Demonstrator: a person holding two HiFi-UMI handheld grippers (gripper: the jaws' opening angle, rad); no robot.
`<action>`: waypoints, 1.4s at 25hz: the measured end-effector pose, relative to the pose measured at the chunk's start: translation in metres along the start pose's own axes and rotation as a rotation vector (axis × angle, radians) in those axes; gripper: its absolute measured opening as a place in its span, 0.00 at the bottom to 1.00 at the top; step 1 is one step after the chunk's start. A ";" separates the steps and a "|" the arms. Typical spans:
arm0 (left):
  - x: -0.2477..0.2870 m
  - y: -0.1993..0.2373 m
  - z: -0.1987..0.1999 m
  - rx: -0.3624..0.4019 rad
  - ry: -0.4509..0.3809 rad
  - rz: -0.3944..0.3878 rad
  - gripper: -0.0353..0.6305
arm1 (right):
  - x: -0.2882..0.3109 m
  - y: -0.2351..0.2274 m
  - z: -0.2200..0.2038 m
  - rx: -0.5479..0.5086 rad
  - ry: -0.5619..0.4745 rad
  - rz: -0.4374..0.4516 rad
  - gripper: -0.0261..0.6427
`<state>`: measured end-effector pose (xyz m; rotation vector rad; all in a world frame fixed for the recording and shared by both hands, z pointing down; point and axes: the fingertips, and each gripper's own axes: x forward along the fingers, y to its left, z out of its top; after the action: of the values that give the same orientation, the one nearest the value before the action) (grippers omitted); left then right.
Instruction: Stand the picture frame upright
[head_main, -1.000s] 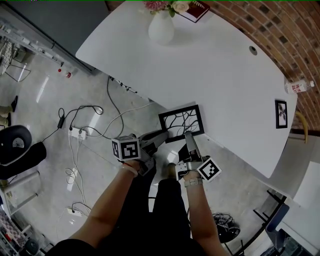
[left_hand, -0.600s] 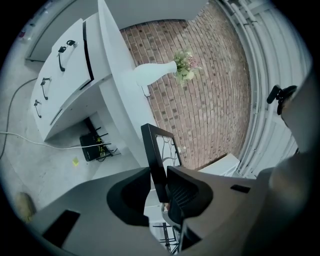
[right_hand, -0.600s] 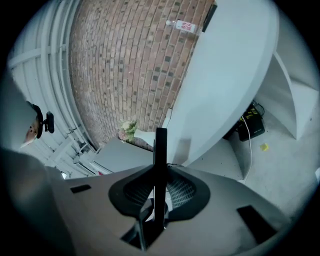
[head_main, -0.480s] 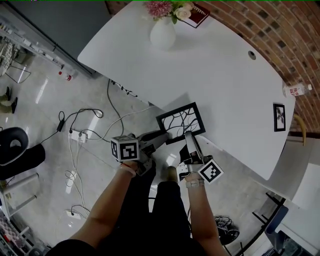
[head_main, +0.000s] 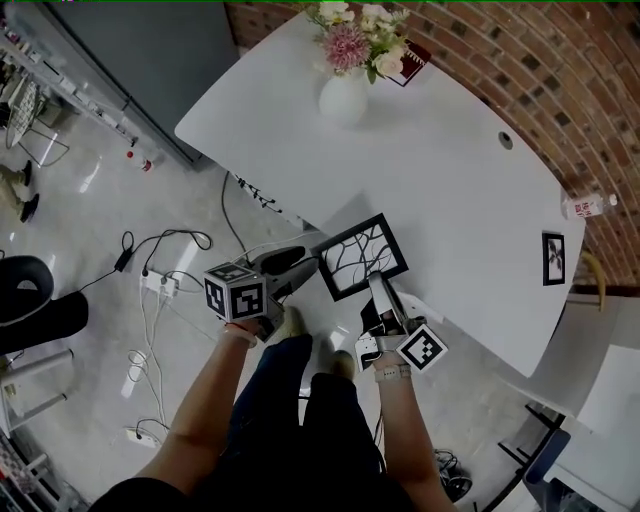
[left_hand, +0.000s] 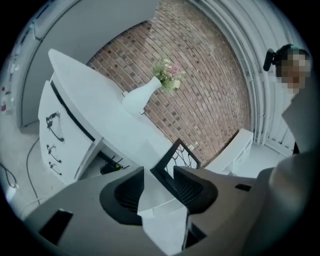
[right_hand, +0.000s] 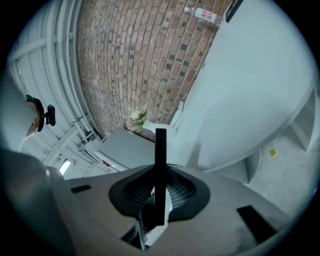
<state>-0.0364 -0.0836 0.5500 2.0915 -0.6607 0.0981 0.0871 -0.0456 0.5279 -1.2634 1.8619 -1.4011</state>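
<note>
Head view. The right claw (head_main: 378, 288) pinches the near edge of the black picture frame (head_main: 362, 256), which is tilted at the near rim of the white worktop (head_main: 450, 170). The left claw (head_main: 303, 266) has just been opening and now stands spread. The frame's corner lies between its pads, and neither pad presses on it. A vase (head_main: 343, 98) stands well apart.

White table (head_main: 470, 170) carries vase (head_main: 343, 98), perhaps book (head_main: 411, 62), small photo (head_main: 551, 258).
</note>
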 end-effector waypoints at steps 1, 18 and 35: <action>-0.003 0.003 0.007 0.032 0.003 0.012 0.34 | 0.003 0.003 -0.001 -0.003 0.008 0.003 0.15; -0.002 -0.014 0.078 0.267 0.134 -0.220 0.34 | 0.056 0.062 -0.010 -0.122 0.178 0.104 0.15; 0.008 -0.013 0.133 0.321 0.059 -0.214 0.20 | 0.103 0.084 0.013 -0.327 0.374 0.179 0.15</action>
<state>-0.0467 -0.1862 0.4653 2.4448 -0.4010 0.1532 0.0189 -0.1384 0.4607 -0.9891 2.4727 -1.3434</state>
